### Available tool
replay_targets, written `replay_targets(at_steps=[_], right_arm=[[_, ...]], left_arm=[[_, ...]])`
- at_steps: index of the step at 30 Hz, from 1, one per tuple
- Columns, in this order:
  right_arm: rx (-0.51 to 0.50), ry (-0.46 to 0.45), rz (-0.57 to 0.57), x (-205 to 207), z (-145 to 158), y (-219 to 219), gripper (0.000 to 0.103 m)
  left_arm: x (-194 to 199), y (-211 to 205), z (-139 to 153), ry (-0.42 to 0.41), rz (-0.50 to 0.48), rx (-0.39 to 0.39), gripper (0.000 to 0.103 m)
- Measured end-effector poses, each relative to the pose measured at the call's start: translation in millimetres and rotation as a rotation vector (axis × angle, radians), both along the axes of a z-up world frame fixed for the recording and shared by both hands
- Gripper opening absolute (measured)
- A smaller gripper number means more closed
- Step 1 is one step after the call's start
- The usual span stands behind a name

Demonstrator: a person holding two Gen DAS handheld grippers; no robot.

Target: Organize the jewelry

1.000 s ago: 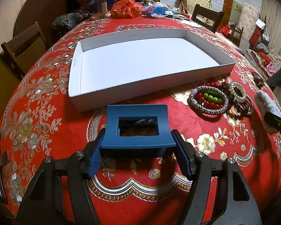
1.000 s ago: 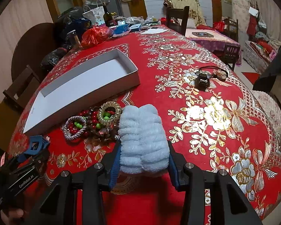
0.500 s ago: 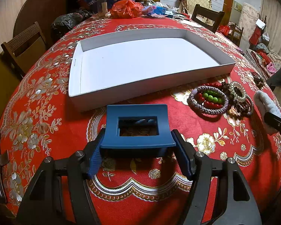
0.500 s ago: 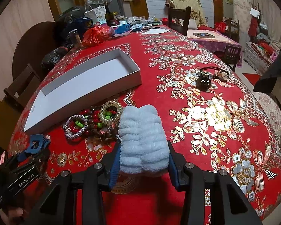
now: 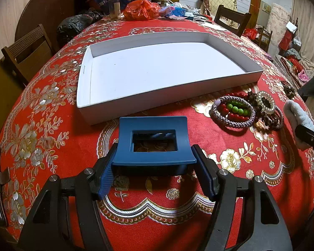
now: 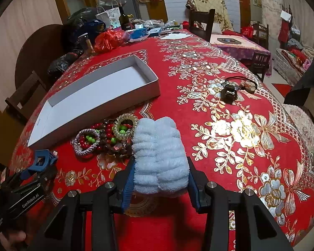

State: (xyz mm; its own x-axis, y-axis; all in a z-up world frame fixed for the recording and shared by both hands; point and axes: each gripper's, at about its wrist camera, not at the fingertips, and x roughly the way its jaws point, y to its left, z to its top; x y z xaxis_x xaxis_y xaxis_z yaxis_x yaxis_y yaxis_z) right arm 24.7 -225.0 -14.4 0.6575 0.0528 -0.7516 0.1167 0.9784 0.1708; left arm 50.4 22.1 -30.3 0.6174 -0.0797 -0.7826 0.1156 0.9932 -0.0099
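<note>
My left gripper [image 5: 155, 175] is shut on a dark blue rectangular hair claw clip [image 5: 152, 142], held above the red tablecloth just in front of the white shallow box [image 5: 163, 73]. My right gripper [image 6: 160, 186] is shut on a fluffy light-blue scrunchie [image 6: 160, 150]. A heap of bead bracelets and hair ties [image 5: 245, 108] lies to the right of the box's near corner, also seen as the heap [image 6: 106, 136] left of the scrunchie. The left gripper with the clip [image 6: 40, 161] shows at the lower left of the right wrist view.
A black watch and corded pendant [image 6: 232, 90] lie far right on the tablecloth. Bags, a jar and a bottle [image 5: 136, 6] crowd the far table end. Wooden chairs [image 5: 29, 48] stand around the table. The white box holds nothing.
</note>
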Motion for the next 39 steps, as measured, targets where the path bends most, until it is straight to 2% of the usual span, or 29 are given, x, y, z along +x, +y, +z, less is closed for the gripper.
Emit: replay_targets(at_steps=[39], right_arm=[[-0.027,0.004,0.008,1.8,-0.8,2.2,0.042]], left_arm=[[-0.5,-0.1,0.0,0.0,0.0,0.0,0.068]])
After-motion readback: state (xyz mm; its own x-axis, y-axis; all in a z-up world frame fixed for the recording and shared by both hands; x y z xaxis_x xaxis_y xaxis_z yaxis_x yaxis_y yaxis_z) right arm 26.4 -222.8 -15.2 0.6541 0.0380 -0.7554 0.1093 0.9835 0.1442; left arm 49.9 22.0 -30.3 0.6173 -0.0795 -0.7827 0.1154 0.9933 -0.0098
